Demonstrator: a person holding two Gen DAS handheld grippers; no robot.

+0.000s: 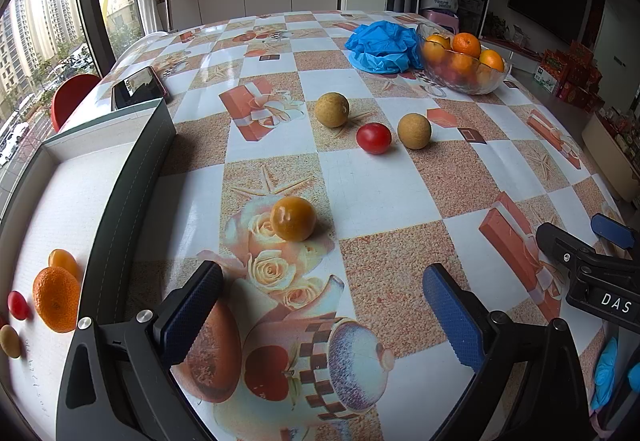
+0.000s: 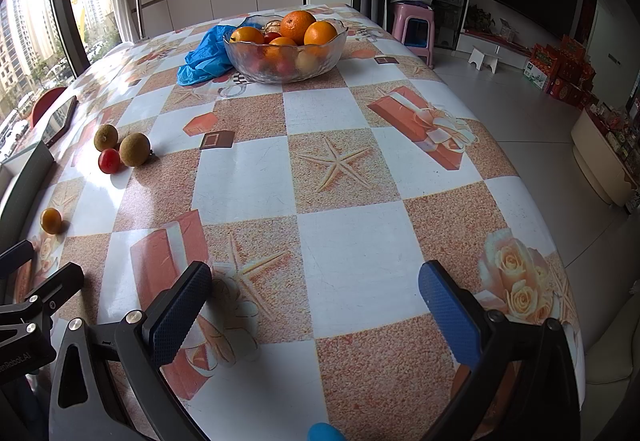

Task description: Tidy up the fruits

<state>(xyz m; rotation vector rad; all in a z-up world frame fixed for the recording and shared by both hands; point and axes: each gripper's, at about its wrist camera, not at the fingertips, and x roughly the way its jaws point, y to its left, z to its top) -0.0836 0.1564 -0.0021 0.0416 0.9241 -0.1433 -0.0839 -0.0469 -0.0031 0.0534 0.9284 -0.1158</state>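
In the left wrist view the left gripper (image 1: 322,305) fills the bottom of the frame, its jaws spread wide with nothing between them, above the patterned table (image 1: 380,185). Just beyond them, at centre frame, a small yellow-orange fruit (image 1: 293,219) sits on a printed rose. At the lower left a grey-walled tray (image 1: 132,177) holds an orange (image 1: 56,299), a small yellow fruit (image 1: 64,261), a red one (image 1: 18,305) and a tan one (image 1: 10,341) at the frame edge. Farther up, near the middle, a red cherry tomato (image 1: 373,138) lies between two brown round fruits (image 1: 331,109), just beside the right-hand one. At the upper right a glass bowl (image 1: 466,75) is piled with oranges, touching a crumpled blue plastic bag (image 1: 382,47). A phone (image 1: 138,87) lies at the upper left past the tray.

In the right wrist view the right gripper (image 2: 314,315) hangs over bare table at the bottom of the frame, jaws likewise wide apart and empty; the loose fruits lie at the left edge, the bowl at top centre.
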